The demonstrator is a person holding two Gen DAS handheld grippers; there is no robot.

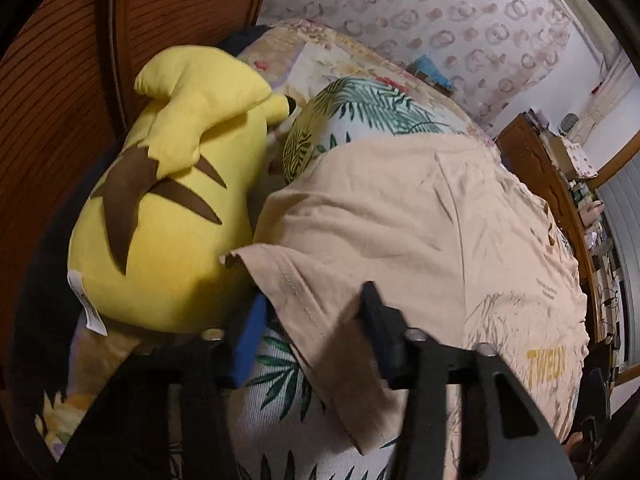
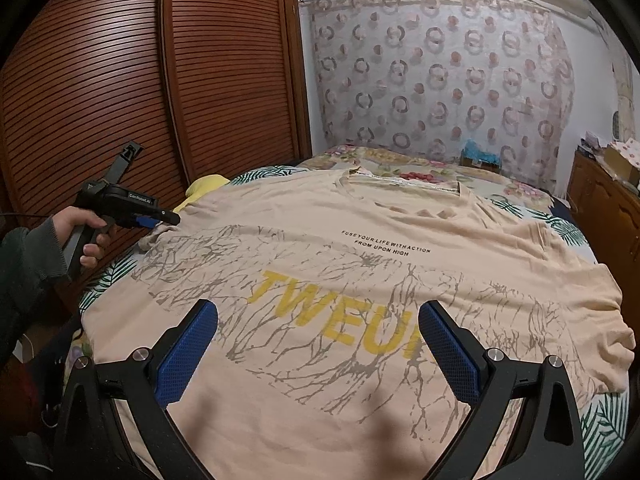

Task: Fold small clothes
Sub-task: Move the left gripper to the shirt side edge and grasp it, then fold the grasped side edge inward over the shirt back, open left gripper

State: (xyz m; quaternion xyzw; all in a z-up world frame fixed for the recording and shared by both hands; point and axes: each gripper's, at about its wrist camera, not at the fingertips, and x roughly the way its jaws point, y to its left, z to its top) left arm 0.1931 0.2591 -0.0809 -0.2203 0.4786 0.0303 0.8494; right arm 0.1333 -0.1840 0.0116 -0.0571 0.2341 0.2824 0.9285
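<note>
A beige T-shirt (image 2: 360, 280) with yellow "TWEUF" lettering and a grey branch print lies spread flat, front up, on the bed. My right gripper (image 2: 318, 336) is open above its lower middle, holding nothing. My left gripper (image 1: 312, 312) is at the shirt's left sleeve (image 1: 304, 288); the sleeve edge lies between its open fingers, one finger under the cloth and one over it. In the right wrist view the left gripper (image 2: 170, 218) shows at the shirt's left sleeve, held by a hand.
A yellow plush toy (image 1: 168, 216) lies right beside the sleeve on the left. The bed has a palm-leaf sheet (image 1: 280, 392) and a floral quilt (image 2: 400, 168). A wooden slatted wardrobe (image 2: 120, 100) stands left; a wooden dresser (image 2: 604, 208) stands right.
</note>
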